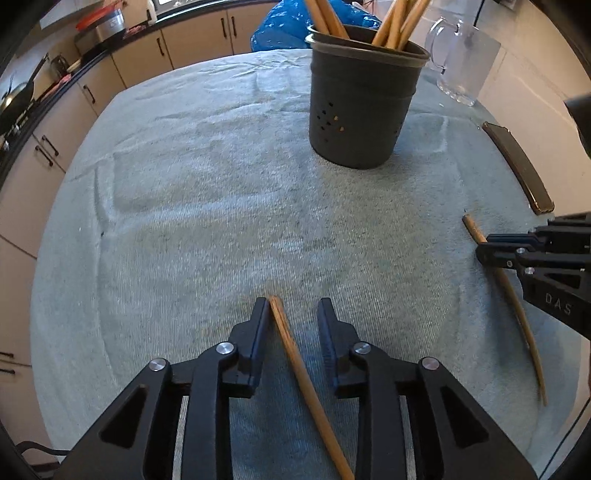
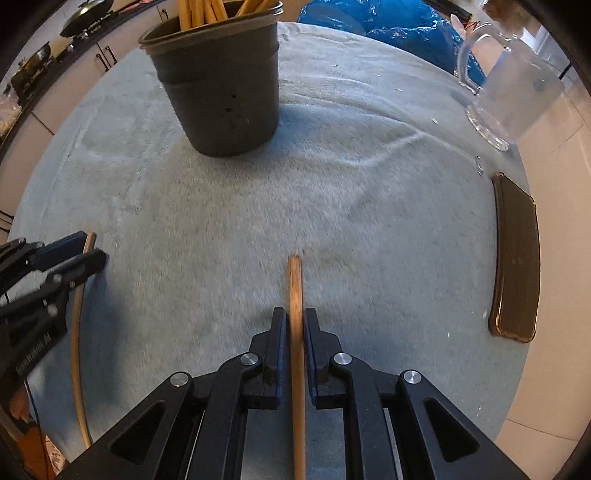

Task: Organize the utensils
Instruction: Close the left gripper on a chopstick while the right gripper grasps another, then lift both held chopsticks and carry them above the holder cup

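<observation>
A dark grey holder (image 1: 360, 99) with several wooden utensil handles stands upright on the towel-covered table; it also shows in the right wrist view (image 2: 221, 92). My left gripper (image 1: 293, 306) is open around a wooden stick (image 1: 299, 369) that lies on the towel, touching the left finger. My right gripper (image 2: 294, 317) is shut on a second wooden stick (image 2: 295, 295) lying along its fingers. From the left wrist view the right gripper (image 1: 491, 251) sits across that stick (image 1: 517, 306) at the right. From the right wrist view the left gripper (image 2: 88, 247) is at the far left.
A clear glass mug (image 1: 461, 59) stands at the back right, also seen in the right wrist view (image 2: 509, 96). A dark phone (image 2: 515, 258) lies near the table's right edge. A blue plastic bag (image 2: 388, 29) lies behind the table. Kitchen cabinets (image 1: 74, 110) run along the left.
</observation>
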Motion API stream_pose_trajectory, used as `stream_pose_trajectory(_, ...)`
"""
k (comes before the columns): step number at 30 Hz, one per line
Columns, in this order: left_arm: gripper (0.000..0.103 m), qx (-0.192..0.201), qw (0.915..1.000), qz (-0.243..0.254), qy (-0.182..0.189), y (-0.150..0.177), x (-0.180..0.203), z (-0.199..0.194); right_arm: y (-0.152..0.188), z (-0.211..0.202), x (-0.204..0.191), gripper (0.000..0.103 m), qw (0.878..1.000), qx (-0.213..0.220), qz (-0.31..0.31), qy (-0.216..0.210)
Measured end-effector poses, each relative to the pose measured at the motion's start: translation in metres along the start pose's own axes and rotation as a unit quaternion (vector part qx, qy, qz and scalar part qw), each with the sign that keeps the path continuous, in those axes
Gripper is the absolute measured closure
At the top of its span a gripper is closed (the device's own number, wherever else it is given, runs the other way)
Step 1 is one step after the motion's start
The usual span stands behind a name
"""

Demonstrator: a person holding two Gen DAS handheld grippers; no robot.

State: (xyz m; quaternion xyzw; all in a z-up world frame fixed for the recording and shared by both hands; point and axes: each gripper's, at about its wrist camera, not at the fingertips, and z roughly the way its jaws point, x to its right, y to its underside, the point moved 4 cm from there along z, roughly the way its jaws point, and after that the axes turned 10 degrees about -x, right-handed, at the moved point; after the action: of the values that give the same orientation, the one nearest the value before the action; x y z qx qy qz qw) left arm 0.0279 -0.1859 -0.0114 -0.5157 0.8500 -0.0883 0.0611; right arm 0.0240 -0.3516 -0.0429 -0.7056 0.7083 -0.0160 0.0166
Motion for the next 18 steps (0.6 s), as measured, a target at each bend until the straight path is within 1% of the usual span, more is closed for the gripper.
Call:
stream_pose_trajectory(2, 0.076, 0.007, 0.9999, 0.006, -0.007, 0.0, 0.004, 0.0, -0.003, 0.0, -0.001, 0.093, 1.0, 0.0, 0.001, 0.002)
stream_pose_trajectory(3, 0.083, 0.011, 0.9999, 0.007, -0.009, 0.0, 0.006, -0.001, -0.002, -0.001, -0.003, 0.094, 1.0, 0.007, 0.002, 0.005)
stream_pose_trajectory(4, 0.094, 0.015, 0.9998, 0.008, -0.007, 0.001, 0.007, -0.001, 0.001, -0.002, -0.004, 0.095, 1.0, 0.016, 0.0, 0.01)
stream_pose_trajectory(5, 0.095, 0.016, 0.9998, 0.004, -0.012, 0.004, 0.007, -0.003, 0.004, -0.003, -0.006, 0.095, 1.0, 0.024, -0.003, 0.014)
stream_pose_trajectory(6, 0.097, 0.019, 0.9998, -0.002, -0.009, 0.005, 0.007, -0.004, 0.008, -0.004, -0.008, 0.096, 0.999, 0.037, -0.003, 0.018)
stream_pose_trajectory(7, 0.097, 0.028, 0.9996, -0.008, -0.003, 0.009, 0.006, -0.009, 0.012, -0.005, -0.008, 0.096, 0.999, 0.047, 0.0, 0.009)
stream_pose_trajectory(8, 0.097, 0.049, 0.9988, -0.008, -0.003, 0.014, 0.005, -0.017, 0.018, -0.009, -0.008, 0.096, 0.998, 0.063, 0.008, -0.018)
stream_pose_trajectory(9, 0.097, 0.066, 0.9978, -0.006, -0.004, 0.018, 0.005, -0.026, 0.021, -0.013, -0.007, 0.096, 0.996, 0.077, 0.014, -0.031)
stream_pose_trajectory(10, 0.097, 0.078, 0.9969, -0.007, -0.003, 0.023, 0.004, -0.034, 0.028, -0.022, -0.005, 0.096, 0.993, 0.1, 0.026, -0.051)
stream_pose_trajectory(11, 0.097, 0.095, 0.9954, -0.011, 0.003, 0.029, 0.003, -0.047, 0.033, -0.027, -0.004, 0.096, 0.991, 0.111, 0.033, -0.066)
stream_pose_trajectory(12, 0.097, 0.11, 0.9937, -0.014, 0.012, 0.034, 0.002, -0.057, 0.041, -0.036, -0.002, 0.096, 0.987, 0.132, 0.04, -0.088)
stream_pose_trajectory(15, 0.097, 0.153, 0.9872, -0.023, 0.039, 0.049, 0.0, -0.086, 0.061, -0.061, -0.003, 0.096, 0.976, 0.182, 0.045, -0.107)
stream_pose_trajectory(18, 0.097, 0.189, 0.9794, -0.029, 0.066, 0.064, -0.001, -0.111, 0.077, -0.081, -0.004, 0.096, 0.967, 0.218, 0.05, -0.12)
